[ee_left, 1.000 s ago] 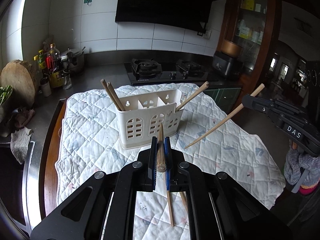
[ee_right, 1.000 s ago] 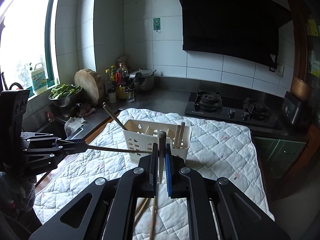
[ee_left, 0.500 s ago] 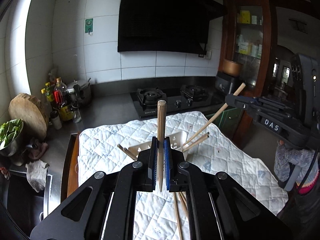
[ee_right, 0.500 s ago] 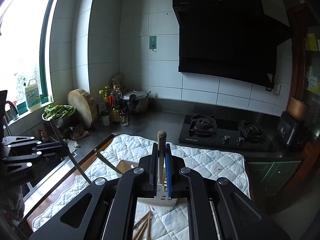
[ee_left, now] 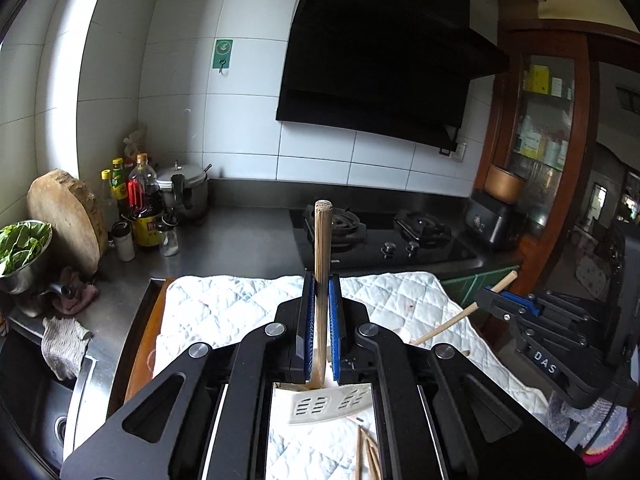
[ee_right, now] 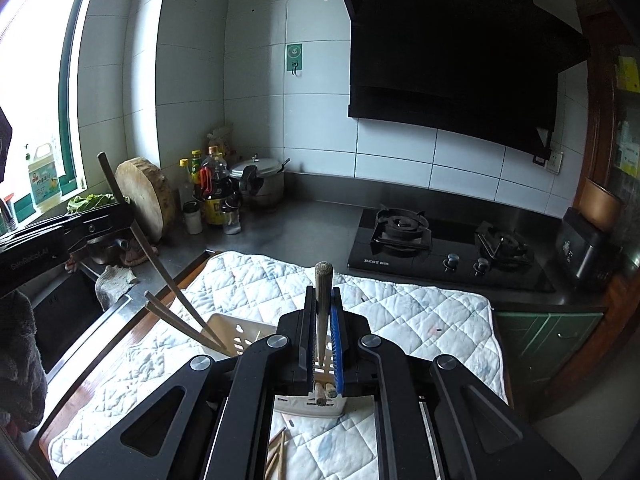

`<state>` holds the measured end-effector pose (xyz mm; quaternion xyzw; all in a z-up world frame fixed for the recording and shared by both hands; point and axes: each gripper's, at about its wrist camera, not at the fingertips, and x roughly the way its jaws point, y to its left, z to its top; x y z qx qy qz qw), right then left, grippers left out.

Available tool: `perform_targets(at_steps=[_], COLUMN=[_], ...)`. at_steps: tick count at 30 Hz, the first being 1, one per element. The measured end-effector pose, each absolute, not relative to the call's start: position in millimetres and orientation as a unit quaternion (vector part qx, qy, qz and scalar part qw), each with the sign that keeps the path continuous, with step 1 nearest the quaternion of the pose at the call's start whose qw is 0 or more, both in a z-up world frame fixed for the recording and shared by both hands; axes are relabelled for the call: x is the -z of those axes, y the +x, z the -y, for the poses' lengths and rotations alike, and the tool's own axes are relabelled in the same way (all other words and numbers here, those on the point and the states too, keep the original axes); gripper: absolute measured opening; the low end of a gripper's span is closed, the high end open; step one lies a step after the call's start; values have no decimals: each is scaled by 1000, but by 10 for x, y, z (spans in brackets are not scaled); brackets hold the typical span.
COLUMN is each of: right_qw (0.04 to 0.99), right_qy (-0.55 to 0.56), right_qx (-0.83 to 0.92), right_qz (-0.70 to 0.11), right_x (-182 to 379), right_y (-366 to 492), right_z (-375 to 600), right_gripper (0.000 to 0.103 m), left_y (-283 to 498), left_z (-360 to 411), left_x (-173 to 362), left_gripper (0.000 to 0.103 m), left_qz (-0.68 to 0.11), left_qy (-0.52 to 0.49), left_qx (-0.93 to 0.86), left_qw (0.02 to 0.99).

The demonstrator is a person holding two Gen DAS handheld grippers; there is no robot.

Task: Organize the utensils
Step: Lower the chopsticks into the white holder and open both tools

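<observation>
Nearest each lens, both tools are clenched on a chopstick. The left tool [ee_left: 320, 320] grips one chopstick [ee_left: 322, 248] upright between its blue pads, the blunt end standing well above the jaws and the tip dropping below them. The right tool [ee_right: 322, 328] holds a second chopstick [ee_right: 323, 300] the same way.

Just under the tools sits the white utensil caddy [ee_right: 232, 330] on the quilted mat [ee_right: 420, 320]. Two chopsticks already lean out of its left end in the right wrist view, and a few loose ones [ee_right: 278, 456] lie on the mat in front of it.

A second ago the caddy stood ahead of both tools, in full view, with the held chopsticks low against it. Now both tools have risen and come in over it, so only its slotted wall [ee_left: 324, 404] shows beneath the left jaws. That probably means the two chopsticks are lifted clear and poised above the compartments, ready to be lowered tip first. Neither has gone in yet, and the loose ones remain to be gathered.

Beyond the mat, the steel bench [ee_left: 240, 240] carries sauce bottles [ee_left: 144, 204], a pressure cooker [ee_left: 186, 188] and a gas hob [ee_right: 444, 248]; the range hood [ee_left: 380, 52] hangs on the tiled wall behind.
</observation>
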<state>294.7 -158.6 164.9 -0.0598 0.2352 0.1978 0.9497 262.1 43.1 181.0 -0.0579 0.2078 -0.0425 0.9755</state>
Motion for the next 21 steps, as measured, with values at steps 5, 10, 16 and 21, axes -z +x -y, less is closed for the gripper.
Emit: perform_targets(at_steps=[5, 10, 16, 21], right_qw=[946, 939, 941, 946], right_qy=[-66, -70, -68, -64], right_qx=[-195, -197, -196, -197], right_qz=[-252, -271, -266, -249], right_x=[-1524, -1427, -1433, -1546], right_y=[3019, 3094, 3055, 2908], right_z=[1584, 1556, 1573, 1659], right_gripper=[7, 7, 7, 13], left_y=[2764, 2856, 2853, 2715], left_z=[-496, -529, -555, -576], left_x=[-1567, -1371, -1260, -1344], left_gripper=[5, 6, 9, 25], left_qz=[-227, -254, -268, -257], left_qy=[-74, -75, -76, -71], left_qx=[35, 38, 39, 34], left_qw=[970, 964, 960, 963])
